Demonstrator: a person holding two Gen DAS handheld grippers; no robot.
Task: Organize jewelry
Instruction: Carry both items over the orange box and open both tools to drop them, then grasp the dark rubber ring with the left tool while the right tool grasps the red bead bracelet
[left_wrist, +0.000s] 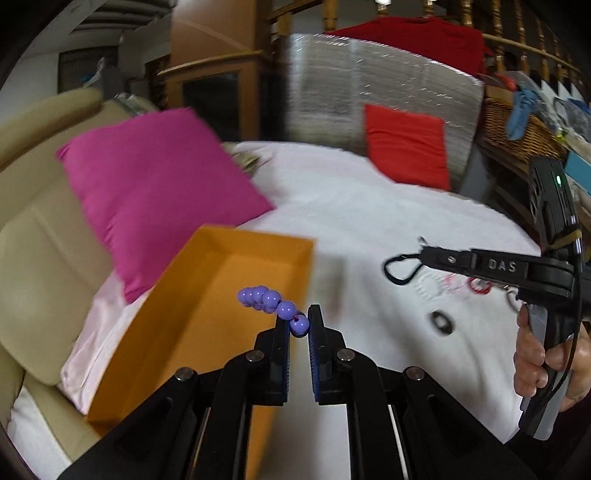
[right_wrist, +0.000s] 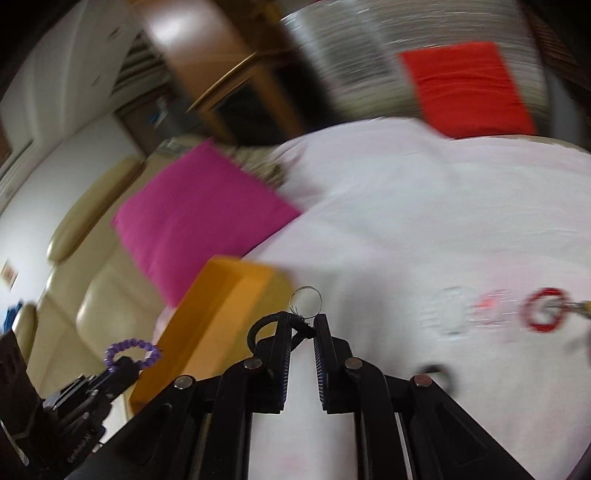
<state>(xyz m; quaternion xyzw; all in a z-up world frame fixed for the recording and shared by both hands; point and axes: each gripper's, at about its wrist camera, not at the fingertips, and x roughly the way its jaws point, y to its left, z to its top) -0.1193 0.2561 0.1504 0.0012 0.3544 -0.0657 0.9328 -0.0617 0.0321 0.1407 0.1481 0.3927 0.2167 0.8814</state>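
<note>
My left gripper (left_wrist: 299, 325) is shut on a purple bead bracelet (left_wrist: 271, 301) and holds it over the near right corner of an open orange box (left_wrist: 207, 317). From the right wrist view the bracelet (right_wrist: 133, 352) shows as a ring beside the box (right_wrist: 218, 317). My right gripper (right_wrist: 301, 323) is shut on a black cord with a metal ring (right_wrist: 306, 301) above the white sheet. It shows in the left wrist view (left_wrist: 421, 254) at the right, with the cord loop (left_wrist: 400, 267) hanging from it. A red bracelet (right_wrist: 546, 309), a pale one (right_wrist: 448, 310) and a dark ring (left_wrist: 441, 321) lie on the sheet.
A magenta cushion (left_wrist: 159, 195) lies behind the box, against a beige sofa (left_wrist: 37, 236). A red cushion (left_wrist: 406, 147) leans on a silver panel at the back. A wicker basket (left_wrist: 517, 129) stands at the far right. The white sheet (left_wrist: 369, 221) covers the work surface.
</note>
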